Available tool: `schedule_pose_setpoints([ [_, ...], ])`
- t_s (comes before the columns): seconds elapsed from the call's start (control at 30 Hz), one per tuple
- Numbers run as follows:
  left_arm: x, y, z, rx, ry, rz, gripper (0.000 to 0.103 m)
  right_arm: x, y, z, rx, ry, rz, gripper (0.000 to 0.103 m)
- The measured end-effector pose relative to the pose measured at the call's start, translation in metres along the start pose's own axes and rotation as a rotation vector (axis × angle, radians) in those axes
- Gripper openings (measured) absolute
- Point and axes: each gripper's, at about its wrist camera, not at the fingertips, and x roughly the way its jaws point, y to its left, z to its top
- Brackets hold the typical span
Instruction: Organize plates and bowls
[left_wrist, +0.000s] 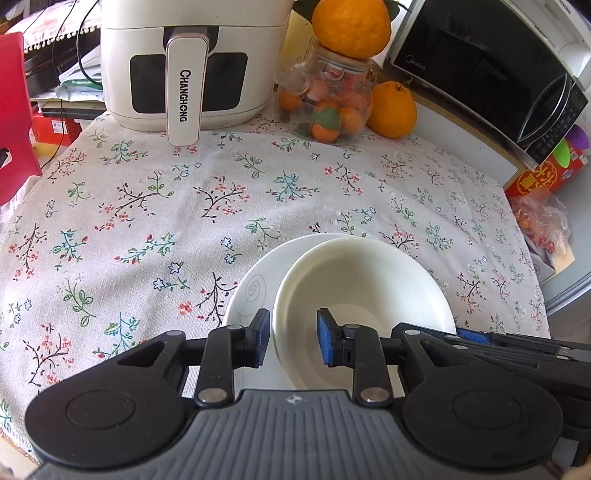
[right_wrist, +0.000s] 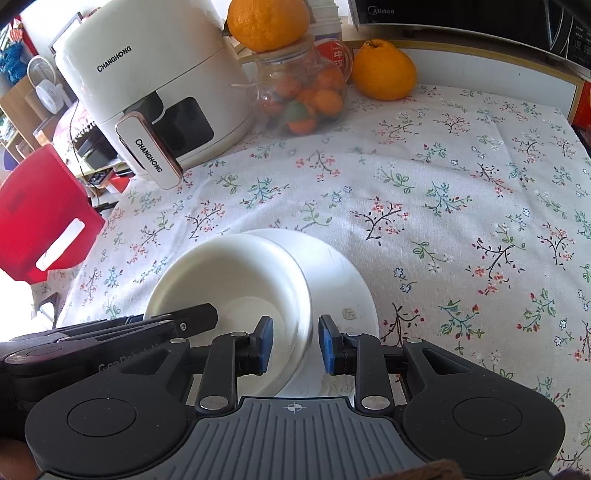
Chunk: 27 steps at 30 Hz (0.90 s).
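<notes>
A white bowl (left_wrist: 362, 280) sits in a shallow white plate (left_wrist: 251, 291) with a faint spiral drawing, close to the near edge of the flowered tablecloth. My left gripper (left_wrist: 293, 339) straddles the bowl's left rim with its blue pads apart and a gap on the inner side. In the right wrist view the same bowl (right_wrist: 229, 280) rests on the plate (right_wrist: 347, 295), and my right gripper (right_wrist: 295, 343) straddles its right wall with small gaps at both pads. The left gripper's black fingers (right_wrist: 192, 317) reach in over the bowl's left rim.
At the back of the table stand a white air fryer (left_wrist: 188, 62) with its handle sticking forward, a glass jar of small oranges (left_wrist: 328, 96) topped by a large orange, and another orange (left_wrist: 393, 109). A black microwave (left_wrist: 491, 70) is back right, a red stool (right_wrist: 40, 218) is off the left edge.
</notes>
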Motion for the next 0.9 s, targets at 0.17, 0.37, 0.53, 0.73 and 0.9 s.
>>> schedule_pose_setpoints([
  [0.17,-0.024,0.001,-0.001,0.001,-0.069,0.016,0.048,-0.028,-0.009,-0.010,-0.019,-0.102,-0.034,0.028],
  [0.37,-0.058,0.005,-0.024,0.011,-0.113,-0.004,0.059,-0.064,-0.027,-0.053,0.034,-0.176,-0.012,0.033],
  [0.53,-0.084,-0.012,-0.052,0.108,-0.154,0.019,0.084,-0.090,-0.023,-0.081,0.011,-0.184,-0.058,0.044],
  [0.73,-0.112,-0.025,-0.075,0.148,-0.173,0.071,0.103,-0.124,-0.010,-0.103,-0.013,-0.212,-0.052,0.084],
  [0.9,-0.127,-0.027,-0.080,0.152,-0.194,0.087,0.103,-0.135,-0.004,-0.110,-0.048,-0.221,-0.083,0.090],
])
